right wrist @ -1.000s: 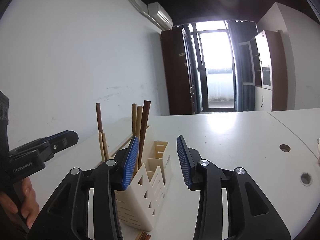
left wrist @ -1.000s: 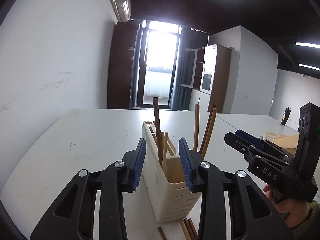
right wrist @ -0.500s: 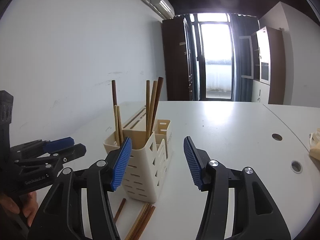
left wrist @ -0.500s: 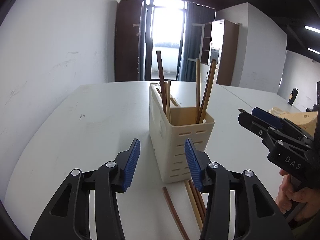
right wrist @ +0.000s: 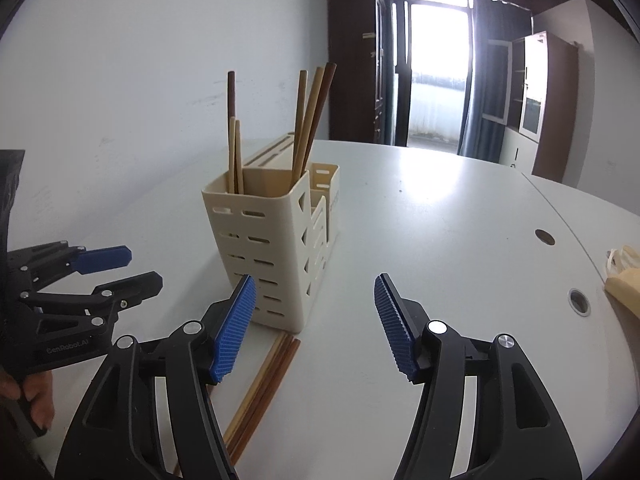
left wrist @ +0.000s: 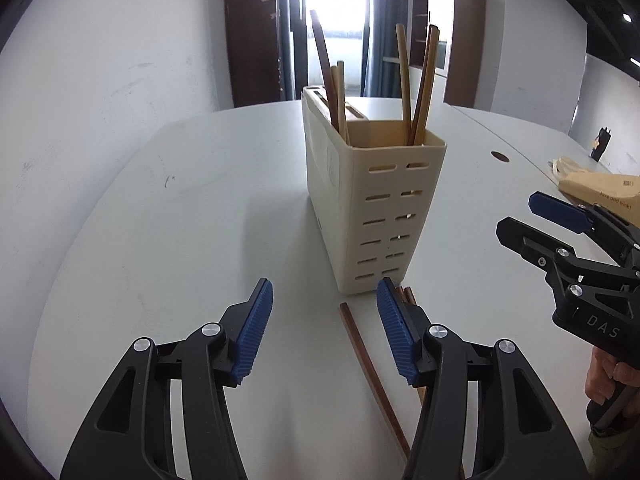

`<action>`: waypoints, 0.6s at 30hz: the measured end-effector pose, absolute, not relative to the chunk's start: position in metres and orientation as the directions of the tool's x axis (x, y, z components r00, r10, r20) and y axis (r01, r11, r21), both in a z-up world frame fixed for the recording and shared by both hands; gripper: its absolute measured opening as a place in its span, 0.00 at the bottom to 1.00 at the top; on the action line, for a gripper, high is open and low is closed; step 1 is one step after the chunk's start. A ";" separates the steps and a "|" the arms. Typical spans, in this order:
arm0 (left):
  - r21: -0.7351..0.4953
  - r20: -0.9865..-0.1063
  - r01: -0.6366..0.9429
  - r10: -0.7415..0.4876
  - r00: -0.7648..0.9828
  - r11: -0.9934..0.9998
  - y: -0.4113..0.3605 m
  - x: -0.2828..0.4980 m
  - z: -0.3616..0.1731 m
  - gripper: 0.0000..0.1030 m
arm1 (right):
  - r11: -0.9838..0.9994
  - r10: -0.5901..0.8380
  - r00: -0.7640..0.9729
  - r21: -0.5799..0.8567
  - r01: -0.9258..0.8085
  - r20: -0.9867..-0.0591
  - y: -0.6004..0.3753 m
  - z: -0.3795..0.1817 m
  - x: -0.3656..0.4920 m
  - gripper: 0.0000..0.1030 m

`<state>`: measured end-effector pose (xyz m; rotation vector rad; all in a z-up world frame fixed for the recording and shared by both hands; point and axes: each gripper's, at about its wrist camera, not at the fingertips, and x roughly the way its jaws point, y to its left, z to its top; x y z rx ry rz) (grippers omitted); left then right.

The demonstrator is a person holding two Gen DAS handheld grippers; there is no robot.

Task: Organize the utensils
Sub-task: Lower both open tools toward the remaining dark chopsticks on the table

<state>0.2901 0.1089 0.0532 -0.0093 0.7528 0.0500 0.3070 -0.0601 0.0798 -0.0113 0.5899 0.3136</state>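
A cream slotted utensil holder stands on the white table with several wooden chopsticks upright in it. More chopsticks lie flat on the table in front of it: one reddish-brown chopstick alone and a bundle beside it. My left gripper hovers just before the holder, its jaws opening, nothing between them. My right gripper is off the holder's right corner, jaws also opening and empty. Each gripper shows at the edge of the other's view.
The white table runs back to a wall on the left and a bright doorway. Cable holes sit in the table at right, near a tan paper bag. A hand holds the left gripper's handle.
Both grippers have tilted down and sunk toward the table, bringing the loose chopsticks into view. Both pairs of jaws have spread wider. The holder has not moved.
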 end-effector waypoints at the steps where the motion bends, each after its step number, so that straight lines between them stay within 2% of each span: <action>1: 0.003 -0.696 -0.049 0.037 0.717 0.999 0.110 0.292 0.051 0.55 | 0.953 0.282 0.771 0.077 -0.292 -0.570 -0.060 0.077 0.309 0.59; 6: -0.021 -0.759 -0.042 0.011 0.651 0.999 0.116 0.306 0.033 0.56 | 0.943 0.310 0.669 0.127 -0.308 -0.675 -0.058 0.055 0.323 0.60; 18: -0.045 -0.822 -0.029 -0.020 0.569 0.999 0.117 0.320 0.004 0.56 | 0.941 0.316 0.508 0.197 -0.274 -0.801 -0.052 0.021 0.357 0.59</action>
